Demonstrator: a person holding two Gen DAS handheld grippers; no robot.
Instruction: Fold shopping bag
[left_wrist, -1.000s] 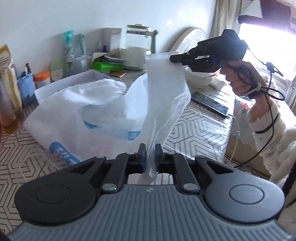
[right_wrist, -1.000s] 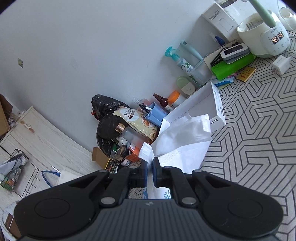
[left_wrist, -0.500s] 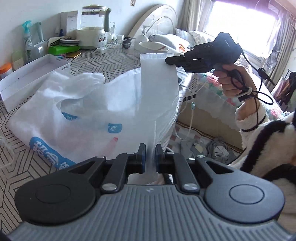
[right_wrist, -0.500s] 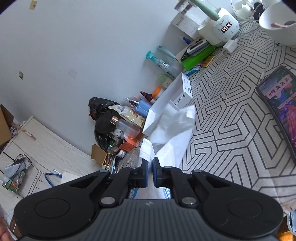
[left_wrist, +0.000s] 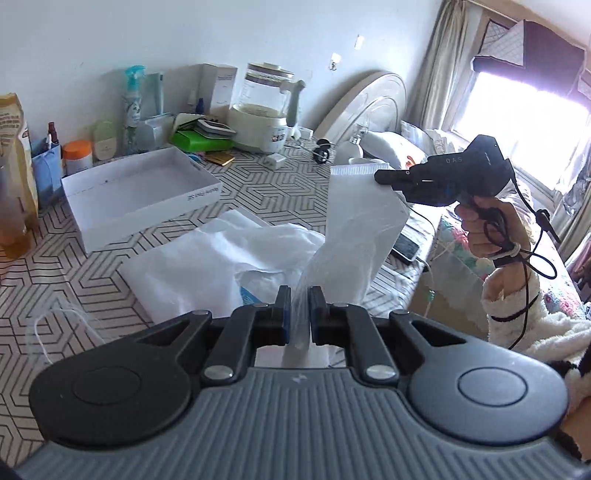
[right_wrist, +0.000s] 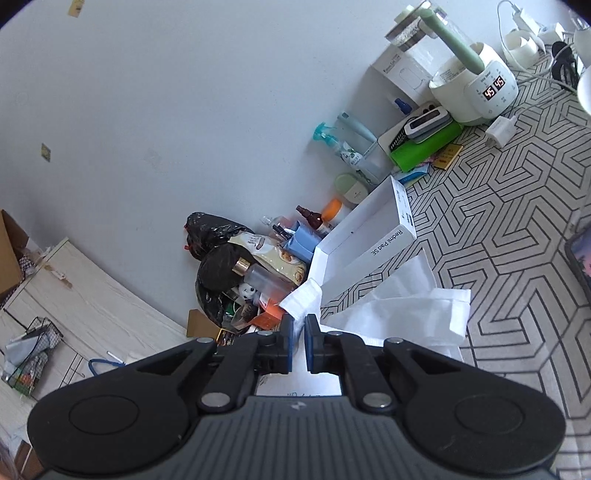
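Note:
A white plastic shopping bag (left_wrist: 221, 266) with blue print lies crumpled on the patterned table, one handle strip (left_wrist: 362, 221) lifted off it. My left gripper (left_wrist: 298, 314) is shut on the lower end of that strip. In the left wrist view, my right gripper (left_wrist: 380, 176), held in a hand at the right, pinches the strip's top corner. The right wrist view shows my right gripper (right_wrist: 299, 332) shut on a white bag edge (right_wrist: 303, 295), with the rest of the bag (right_wrist: 406, 306) below on the table.
An open white box (left_wrist: 140, 199) lies behind the bag. Bottles, a spray bottle (left_wrist: 132, 103), a green case and a kettle (left_wrist: 262, 110) line the wall. A phone (left_wrist: 404, 245) rests near the table's right edge. A bed and a bright window lie beyond.
Both grippers swung with the bag strip still pinched: the left wrist view panned right toward the window half a second ago, then back to the table. The bag shifted and bunched up.

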